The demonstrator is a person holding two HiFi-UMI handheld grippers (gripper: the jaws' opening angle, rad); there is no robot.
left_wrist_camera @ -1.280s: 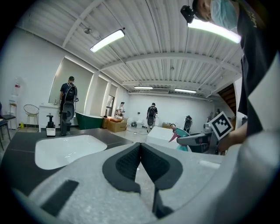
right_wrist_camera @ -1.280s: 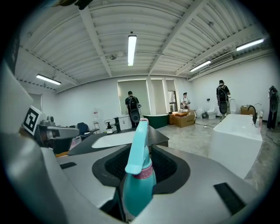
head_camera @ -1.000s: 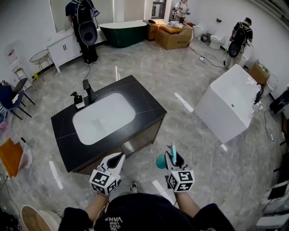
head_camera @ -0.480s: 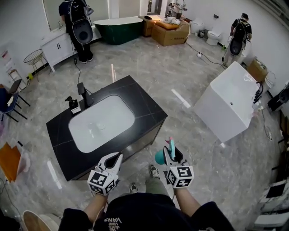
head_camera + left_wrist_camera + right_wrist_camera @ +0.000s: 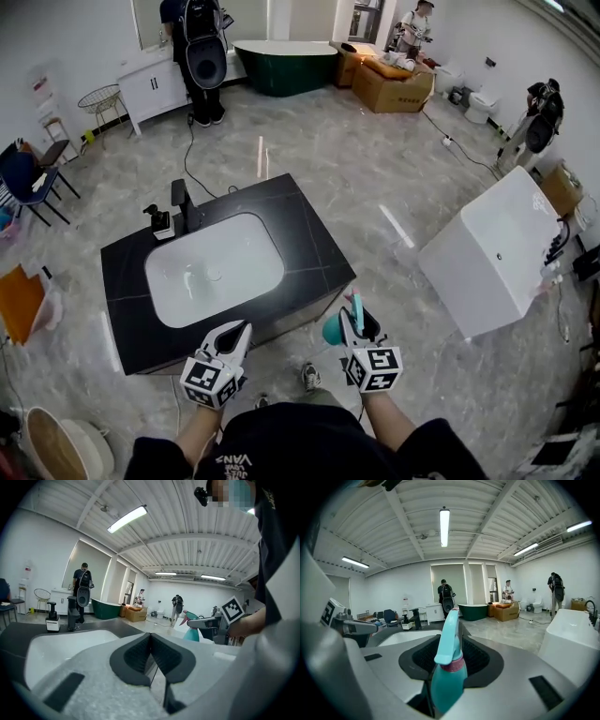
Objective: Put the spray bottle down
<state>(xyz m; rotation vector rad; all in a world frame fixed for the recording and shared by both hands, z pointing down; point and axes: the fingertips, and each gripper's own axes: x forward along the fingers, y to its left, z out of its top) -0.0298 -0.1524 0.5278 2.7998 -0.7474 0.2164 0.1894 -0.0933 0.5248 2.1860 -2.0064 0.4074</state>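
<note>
A teal spray bottle with a pink collar stands upright between my right gripper's jaws, which are shut on its neck and body. In the head view the right gripper carries the teal spray bottle just off the near right corner of the black vanity counter. My left gripper is shut with nothing in it and hovers at the counter's near edge. In the left gripper view its dark pads meet, and the spray bottle shows to the right.
The counter holds a white sink basin, a black tap and a small soap dispenser at its far left. A white bathtub stands to the right. People stand at the room's far end by a green tub.
Both grippers have come closer to the counter's near edge, the right one with the bottle still in it. The head view has swung, so the counter sits more centred.
</note>
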